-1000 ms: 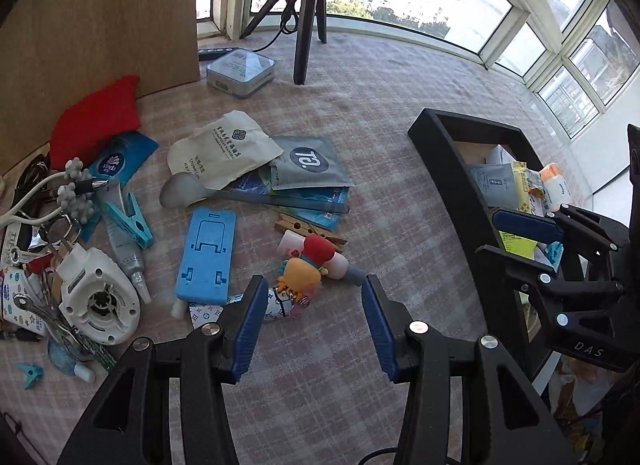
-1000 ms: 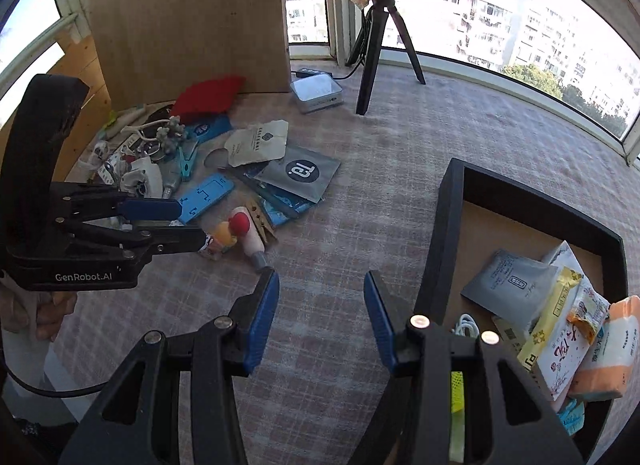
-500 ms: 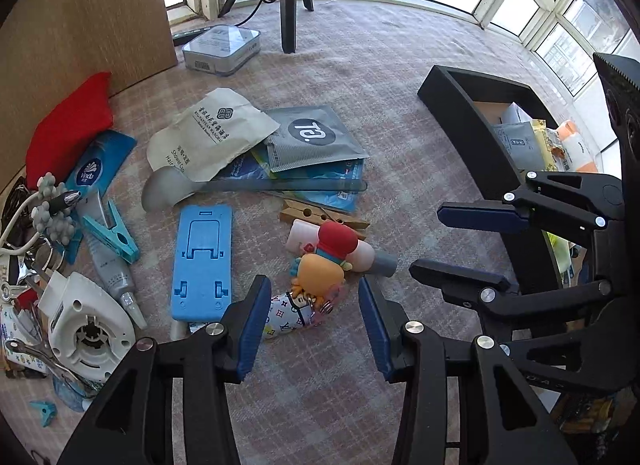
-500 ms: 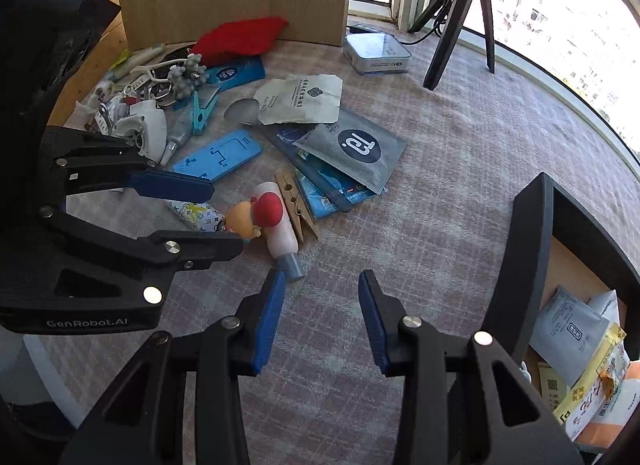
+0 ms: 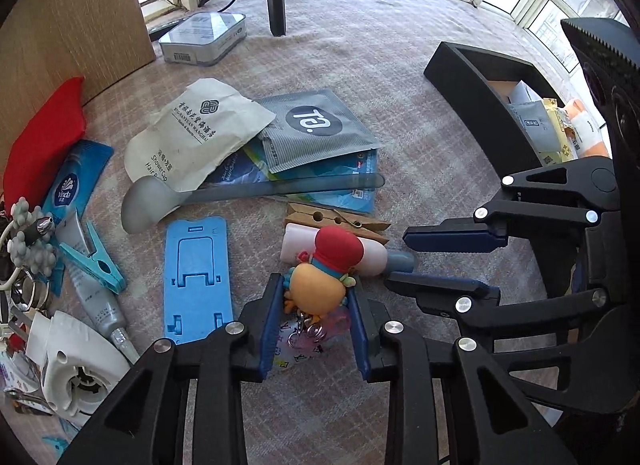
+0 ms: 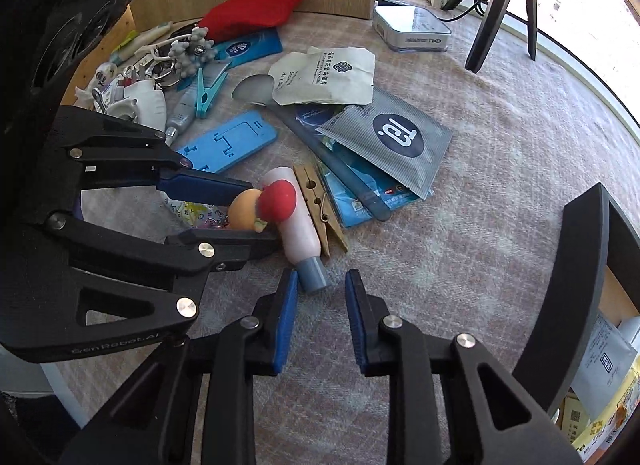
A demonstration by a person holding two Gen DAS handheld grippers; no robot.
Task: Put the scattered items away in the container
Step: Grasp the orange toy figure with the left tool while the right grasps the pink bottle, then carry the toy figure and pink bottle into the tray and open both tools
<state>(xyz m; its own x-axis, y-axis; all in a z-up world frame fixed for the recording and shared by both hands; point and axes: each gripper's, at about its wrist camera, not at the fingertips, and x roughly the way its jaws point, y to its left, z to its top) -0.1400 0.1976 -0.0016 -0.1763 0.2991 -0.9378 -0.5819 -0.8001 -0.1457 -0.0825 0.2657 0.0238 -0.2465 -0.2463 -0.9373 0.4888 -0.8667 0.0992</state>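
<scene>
1. Cartoon figure keychain (image 5: 320, 285), with its orange head and red cap, lies on the checked table (image 5: 420, 113) between the blue pads of the left tool (image 5: 314, 319); both pads sit right beside the head, and whether they press it cannot be told
2. Right tool (image 6: 321, 313) hangs low over the table with its pads spread, the grey cap of the pink bottle (image 6: 298, 225) just ahead of the left pad
3. In the left wrist view the right tool comes in from the right, its tips near the bottle cap
4. Bottle lies touching the figure, with a wooden clothespin (image 5: 340, 221) along its far side
5. Black container (image 5: 480, 93) stands well apart to the right, with bare cloth between it and the pile
6. Blue phone stand (image 5: 196, 277) lies flat just left of the left tool
7. Left side is crowded: teal clip (image 5: 94, 257), grey tube (image 5: 98, 305), white round gadget (image 5: 76, 365)
8. Keychain's ring and printed pouch are partly hidden under the left tool; the container's contents are cut off at the frame edge
</scene>
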